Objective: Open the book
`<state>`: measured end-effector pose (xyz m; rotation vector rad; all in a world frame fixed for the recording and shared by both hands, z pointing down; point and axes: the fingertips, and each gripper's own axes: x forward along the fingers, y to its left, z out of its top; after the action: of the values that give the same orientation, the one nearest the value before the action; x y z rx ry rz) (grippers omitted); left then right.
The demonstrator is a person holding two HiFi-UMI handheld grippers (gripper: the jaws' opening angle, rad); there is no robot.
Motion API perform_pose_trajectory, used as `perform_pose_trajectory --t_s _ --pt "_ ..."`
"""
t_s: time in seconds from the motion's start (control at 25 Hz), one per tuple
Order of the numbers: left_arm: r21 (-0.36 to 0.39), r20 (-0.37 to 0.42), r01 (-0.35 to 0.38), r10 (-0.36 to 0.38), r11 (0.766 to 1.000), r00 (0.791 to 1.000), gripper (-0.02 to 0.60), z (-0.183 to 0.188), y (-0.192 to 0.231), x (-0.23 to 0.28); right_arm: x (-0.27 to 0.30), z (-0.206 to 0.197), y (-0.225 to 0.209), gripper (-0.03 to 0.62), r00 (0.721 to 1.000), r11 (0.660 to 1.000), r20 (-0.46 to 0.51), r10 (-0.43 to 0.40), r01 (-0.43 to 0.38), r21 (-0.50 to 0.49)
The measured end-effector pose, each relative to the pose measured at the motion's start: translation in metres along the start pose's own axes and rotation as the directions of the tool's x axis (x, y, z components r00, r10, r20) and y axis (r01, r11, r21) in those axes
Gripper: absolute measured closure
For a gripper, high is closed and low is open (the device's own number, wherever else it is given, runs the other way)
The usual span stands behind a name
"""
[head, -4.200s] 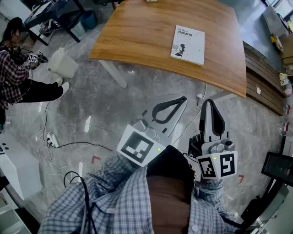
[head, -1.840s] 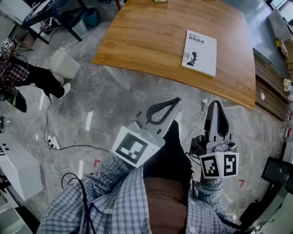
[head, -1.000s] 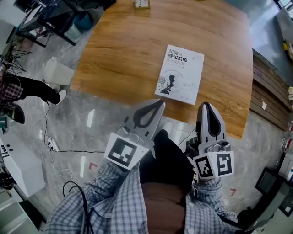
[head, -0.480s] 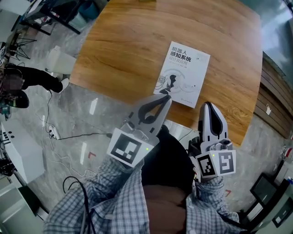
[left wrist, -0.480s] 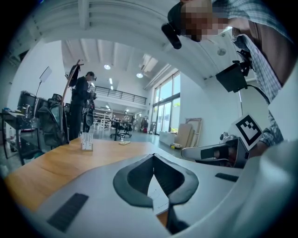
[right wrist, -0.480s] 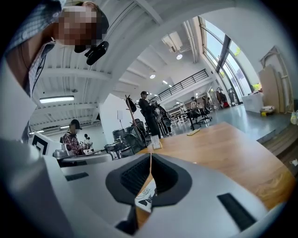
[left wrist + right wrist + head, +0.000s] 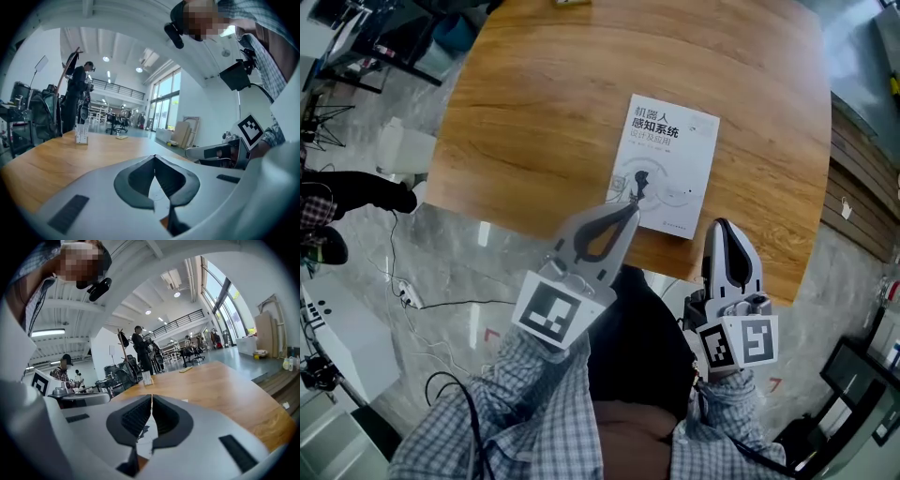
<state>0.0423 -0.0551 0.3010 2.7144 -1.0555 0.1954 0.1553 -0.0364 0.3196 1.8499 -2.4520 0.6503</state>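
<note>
Book [image 7: 667, 159] lies closed just ahead, long axis pointing away; L gripper [image 7: 628, 208] nearer than R gripper [image 7: 722, 227]; both clenched, empty.

I see the book [image 7: 663, 164] closed, its white cover up with dark title print, lying flat and slightly skewed on the wooden surface [image 7: 534, 112], near its front edge.

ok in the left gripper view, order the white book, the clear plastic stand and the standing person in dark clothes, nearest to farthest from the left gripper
1. white book: just below the jaws, seen through their gap
2. clear plastic stand: farther along the wooden table, left side
3. standing person in dark clothes: behind the table, on the left
</note>
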Motion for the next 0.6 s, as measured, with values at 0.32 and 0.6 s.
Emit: perform_pose_trajectory --t_s 0.32,0.6 --pt "-0.051 -0.098 0.067 -0.072 0.996 0.993 0.574 -0.048 0.014 0.029 0.033 -0.039 -0.023 0.569 0.987 0.998 -0.147 -0.058 0.057 -0.01" --pt "-0.055 -0.208 0.097 -0.107 0.994 0.972 0.574 -0.087 0.02 0.047 0.049 -0.087 -0.045 0.568 0.943 0.995 -0.32 -0.093 0.102 0.009"
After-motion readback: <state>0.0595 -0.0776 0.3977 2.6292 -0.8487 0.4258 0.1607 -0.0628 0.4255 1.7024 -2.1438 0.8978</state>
